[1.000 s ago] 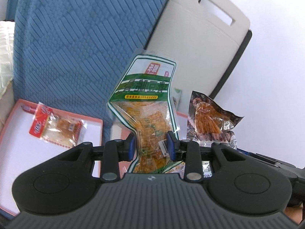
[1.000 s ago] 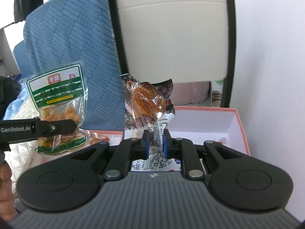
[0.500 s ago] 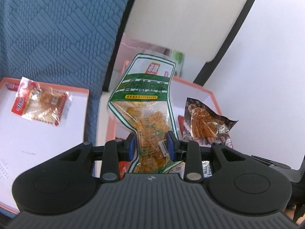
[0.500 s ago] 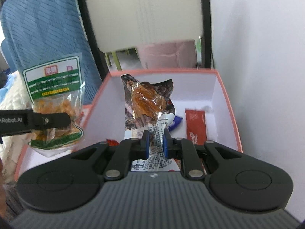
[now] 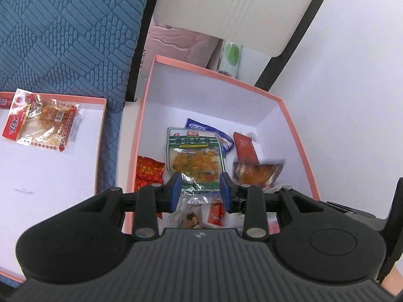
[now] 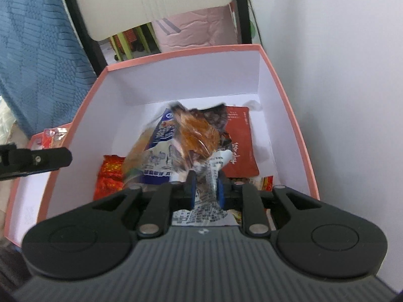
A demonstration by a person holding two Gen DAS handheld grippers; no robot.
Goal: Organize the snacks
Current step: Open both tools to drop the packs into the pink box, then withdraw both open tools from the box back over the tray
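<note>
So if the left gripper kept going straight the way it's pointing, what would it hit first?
Most likely the green-labelled snack bag lying in the pink box; the left gripper is open just above it. Depth is hard to judge.

Readable text: "SWAN" runs vertically on the pink bag (image 5: 176, 42) behind the box | Chinese print on the green-labelled packet (image 5: 195, 157), red sachet (image 6: 239, 146) and red-edged packet (image 5: 37, 119); too small or blurred to read
</note>
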